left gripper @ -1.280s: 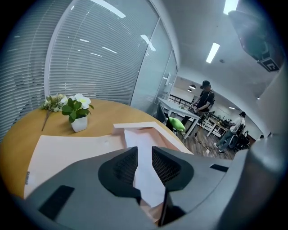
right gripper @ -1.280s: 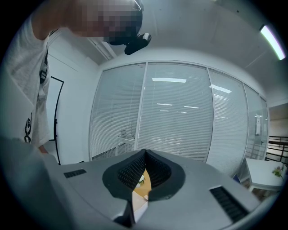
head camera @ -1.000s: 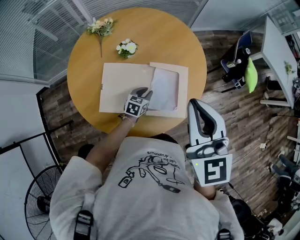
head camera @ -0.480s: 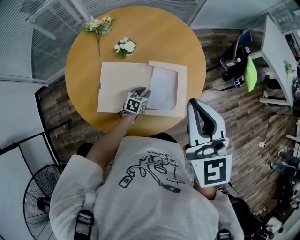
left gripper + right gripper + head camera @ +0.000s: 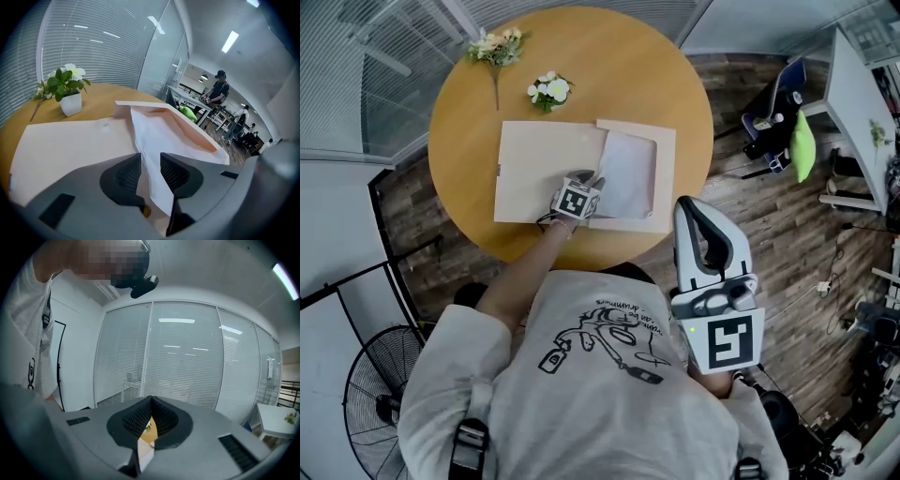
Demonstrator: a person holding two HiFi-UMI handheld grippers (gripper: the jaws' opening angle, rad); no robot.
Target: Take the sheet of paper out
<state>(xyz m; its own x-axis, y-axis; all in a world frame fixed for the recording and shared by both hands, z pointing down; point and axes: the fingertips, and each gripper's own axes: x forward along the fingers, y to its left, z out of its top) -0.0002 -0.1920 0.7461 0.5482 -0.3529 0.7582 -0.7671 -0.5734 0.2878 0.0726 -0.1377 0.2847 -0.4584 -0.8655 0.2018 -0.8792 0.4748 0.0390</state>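
The sheet of paper (image 5: pixel 630 176) lies in the right half of the open beige folder (image 5: pixel 544 169) on the round table (image 5: pixel 581 66). Its near left corner reaches to the left gripper (image 5: pixel 595 180).

In the left gripper view this corner of the sheet (image 5: pixel 159 136) stands between the two pads of the left gripper (image 5: pixel 151 161). The jaws have just been opening, and I see a narrow free gap beside the paper on the left pad's side, so the pads do not press it. The sheet rises away from the jaws, with the folder's (image 5: pixel 61 140) raised right edge behind it.

From the head view the sheet's long axis runs from the near side of the table to the far side, a little tilted. The short edges face me and the far rim.

The head view gives the whole outline of the sheet, but the gripper body covers the jaws there. Only the left gripper view shows the gap. It also shows the potted flower (image 5: pixel 70 93) from the side.

The right gripper (image 5: pixel 698 211) is held off the table beside the person's chest. In its own view the pads (image 5: pixel 151 401) meet at the tips, with nothing between them.
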